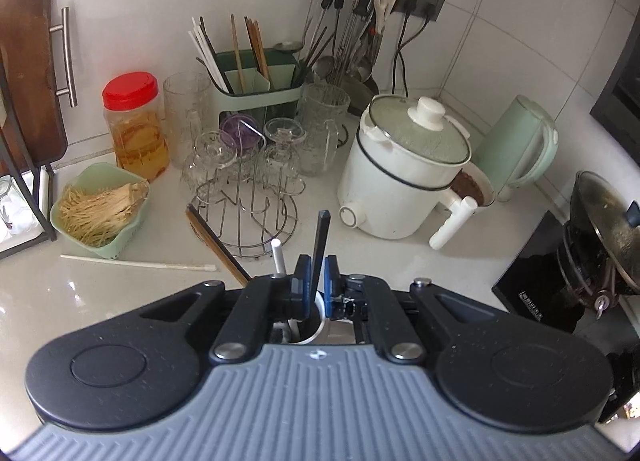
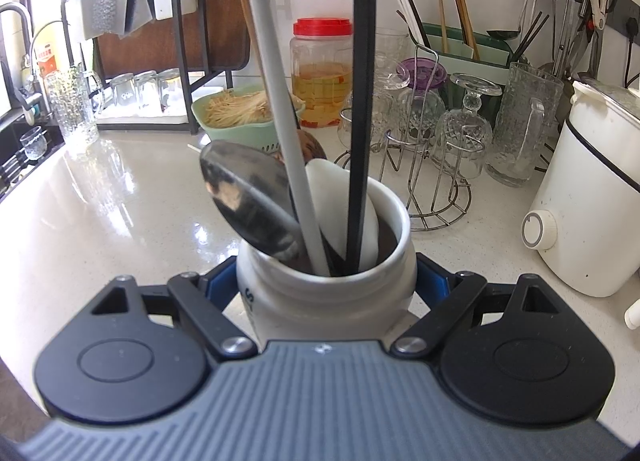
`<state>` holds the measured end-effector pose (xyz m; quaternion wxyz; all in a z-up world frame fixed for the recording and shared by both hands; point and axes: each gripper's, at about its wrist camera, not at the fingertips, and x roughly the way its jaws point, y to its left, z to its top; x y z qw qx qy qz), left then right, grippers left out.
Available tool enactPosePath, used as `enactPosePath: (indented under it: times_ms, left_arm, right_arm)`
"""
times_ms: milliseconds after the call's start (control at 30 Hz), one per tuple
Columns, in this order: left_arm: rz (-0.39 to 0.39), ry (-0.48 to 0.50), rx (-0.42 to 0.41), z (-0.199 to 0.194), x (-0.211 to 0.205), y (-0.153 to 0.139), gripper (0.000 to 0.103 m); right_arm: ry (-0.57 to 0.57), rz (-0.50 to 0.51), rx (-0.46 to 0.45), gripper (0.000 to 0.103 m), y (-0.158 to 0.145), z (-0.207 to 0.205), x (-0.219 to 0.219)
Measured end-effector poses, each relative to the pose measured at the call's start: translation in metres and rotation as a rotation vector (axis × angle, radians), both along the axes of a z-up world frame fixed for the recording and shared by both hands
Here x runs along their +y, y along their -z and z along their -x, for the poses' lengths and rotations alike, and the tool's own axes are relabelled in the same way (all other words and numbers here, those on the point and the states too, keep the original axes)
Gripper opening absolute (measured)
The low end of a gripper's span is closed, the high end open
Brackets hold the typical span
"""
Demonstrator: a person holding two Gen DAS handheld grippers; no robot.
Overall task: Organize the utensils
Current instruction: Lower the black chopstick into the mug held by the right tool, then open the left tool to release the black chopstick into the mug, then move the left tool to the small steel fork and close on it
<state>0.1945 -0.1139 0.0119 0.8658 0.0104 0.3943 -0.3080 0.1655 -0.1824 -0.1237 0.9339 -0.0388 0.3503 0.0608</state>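
Chopstick (image 1: 321, 245), long black plastic, sits between the barely parted left gripper (image 1: 316, 277) as the right gripper (image 2: 324, 285) clamps the white ceramic jar (image 2: 324, 293); white chopstick (image 1: 140, 262) and brown pair (image 1: 216, 245) remain on the counter.

Glossy white ceramic jar (image 2: 324, 293); polished metal spoon (image 2: 248, 201); matt black chopstick (image 2: 362, 101); speckled, glossy stone counter (image 2: 112, 197); cut glass cups (image 2: 464, 133); wire rack (image 1: 256, 221).

A speckled pale countertop (image 1: 140, 289) carries a white electric pot (image 1: 400, 181), a wire glass rack (image 1: 248, 221), a red-lidded jar (image 1: 136, 125) and a green noodle basket (image 1: 100, 209) — one white chopstick (image 1: 136, 263) lies loose beside it.
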Motion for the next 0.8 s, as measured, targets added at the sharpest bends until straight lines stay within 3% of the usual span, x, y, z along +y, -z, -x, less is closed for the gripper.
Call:
enactPosePath:
  times_ms: [67,233,300,467,633,800]
  left_arm:
    - [0.021,-0.01,-0.009,0.003,0.005,-0.005,0.023]
    - [0.098,-0.055,-0.034,0.013,0.027,-0.023,0.025]
    - [0.109,-0.088,-0.054,0.019,0.037,-0.029,0.031]
    - [0.143,-0.168,-0.072,0.032,0.067,-0.036,0.034]
    - [0.129,-0.284,-0.051,0.034,0.094,-0.022,0.035]
    - [0.058,-0.364,0.016,0.022,0.118,0.017,0.035]
  right_arm:
    - [0.0,-0.001,0.0,0.091,0.0,0.0,0.0]
    - [-0.008,0.001,-0.004,0.091,0.0,0.001,0.0]
    - [-0.012,0.002,-0.004,0.091,0.0,0.001,0.0]
    - [-0.02,0.002,0.001,0.091,0.0,0.0,-0.001]
    - [-0.023,0.002,0.004,0.091,-0.001,-0.001,-0.001]
    - [-0.037,0.005,0.015,0.091,-0.002,-0.003,-0.003]
